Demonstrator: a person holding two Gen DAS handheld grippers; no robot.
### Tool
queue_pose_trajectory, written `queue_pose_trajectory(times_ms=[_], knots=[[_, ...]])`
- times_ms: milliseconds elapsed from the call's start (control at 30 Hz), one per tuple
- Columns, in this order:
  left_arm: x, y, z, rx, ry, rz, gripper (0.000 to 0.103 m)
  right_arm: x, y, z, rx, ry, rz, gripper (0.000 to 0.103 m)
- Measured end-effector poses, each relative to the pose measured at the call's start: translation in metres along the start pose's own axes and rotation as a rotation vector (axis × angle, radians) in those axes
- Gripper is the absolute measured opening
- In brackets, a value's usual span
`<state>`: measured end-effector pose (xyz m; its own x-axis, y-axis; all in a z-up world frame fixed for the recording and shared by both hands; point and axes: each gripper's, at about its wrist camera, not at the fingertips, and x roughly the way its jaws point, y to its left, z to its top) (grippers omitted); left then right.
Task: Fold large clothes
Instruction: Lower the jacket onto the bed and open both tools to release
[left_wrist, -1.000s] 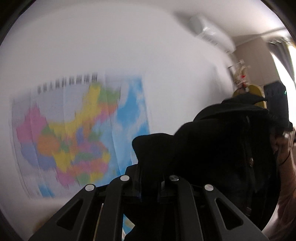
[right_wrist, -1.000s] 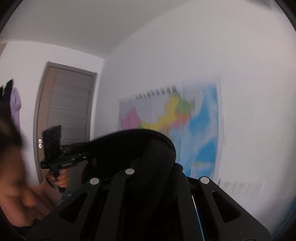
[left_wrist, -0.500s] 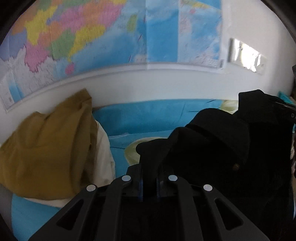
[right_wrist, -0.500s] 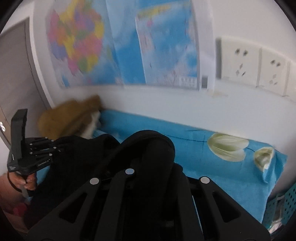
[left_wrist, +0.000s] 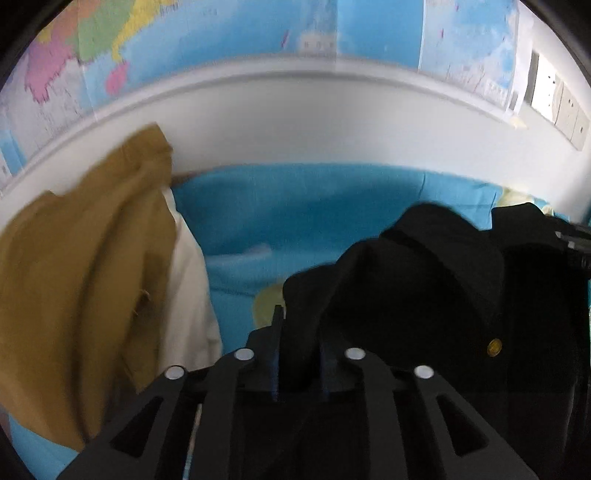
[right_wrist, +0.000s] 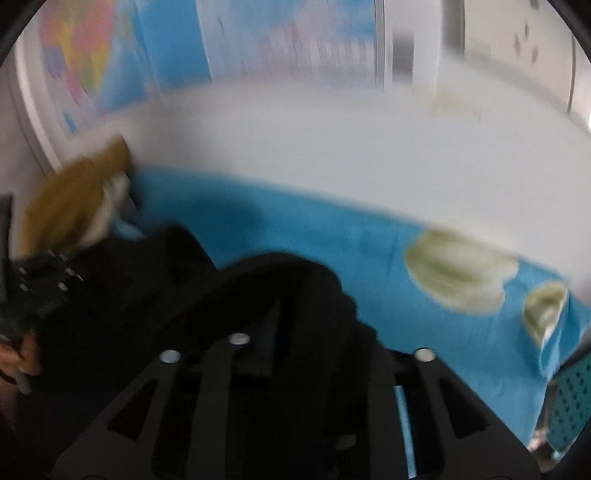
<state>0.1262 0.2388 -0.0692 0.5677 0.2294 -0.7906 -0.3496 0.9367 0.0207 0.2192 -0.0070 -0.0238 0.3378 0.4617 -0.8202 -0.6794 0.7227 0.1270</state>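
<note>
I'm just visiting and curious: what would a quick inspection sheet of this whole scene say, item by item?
Surface: bed with blue flowered sheet, against the wall.
Job's things: black garment held up over the bed, gold button showing.
Clutter: mustard garment heaped on a cream one, at the bed's left end.
Grippers: left tongs shut on black cloth; right tongs wrapped in the same cloth, apparently gripping it.
Cables: nothing seen.
Surroundings: coloured wall map, wall sockets, teal basket beside the bed.
</note>
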Motion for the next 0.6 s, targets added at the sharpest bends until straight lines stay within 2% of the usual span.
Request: queue_pose_trajectory(times_ms=[33,67,100,167,200,267,333,467,533,600], knots=[[-0.001,0.003,0.000,-0.002,-0.005,0.002,0.031,-0.011,-0.004,-0.006,0.024,-0.011,0.035,0.046],[-0.007,0.007,0.000,-0.006,-0.019,0.004,0.044,-0.022,-0.007,-0.010,0.040,-0.019,0.043,0.055],[-0.011,0.010,0.000,-0.006,-0.029,-0.001,0.050,-0.035,-0.009,-0.016,0.049,-0.032,0.054,0.065],[-0.031,0.016,-0.001,0.001,-0.056,-0.028,0.068,-0.073,-0.009,-0.035,0.033,-0.096,-0.017,0.088],[-0.038,0.019,-0.003,0.005,-0.071,-0.037,0.068,-0.091,-0.008,-0.046,0.014,-0.141,-0.070,0.098],[-0.051,0.023,-0.009,0.023,-0.097,-0.042,0.071,-0.125,-0.008,-0.076,-0.018,-0.156,-0.110,0.097],[-0.061,0.026,-0.016,0.037,-0.112,-0.053,0.074,-0.141,-0.009,-0.105,0.012,-0.132,-0.058,0.097],[-0.078,0.025,-0.036,0.072,-0.127,-0.082,0.076,-0.156,0.012,-0.173,-0.009,-0.048,-0.049,0.097],[-0.083,0.026,-0.042,0.084,-0.139,-0.097,0.077,-0.155,0.027,-0.208,0.007,0.017,0.010,0.097],[-0.084,0.028,-0.047,0.088,-0.145,-0.115,0.080,-0.154,0.034,-0.228,0.006,0.051,0.007,0.094]])
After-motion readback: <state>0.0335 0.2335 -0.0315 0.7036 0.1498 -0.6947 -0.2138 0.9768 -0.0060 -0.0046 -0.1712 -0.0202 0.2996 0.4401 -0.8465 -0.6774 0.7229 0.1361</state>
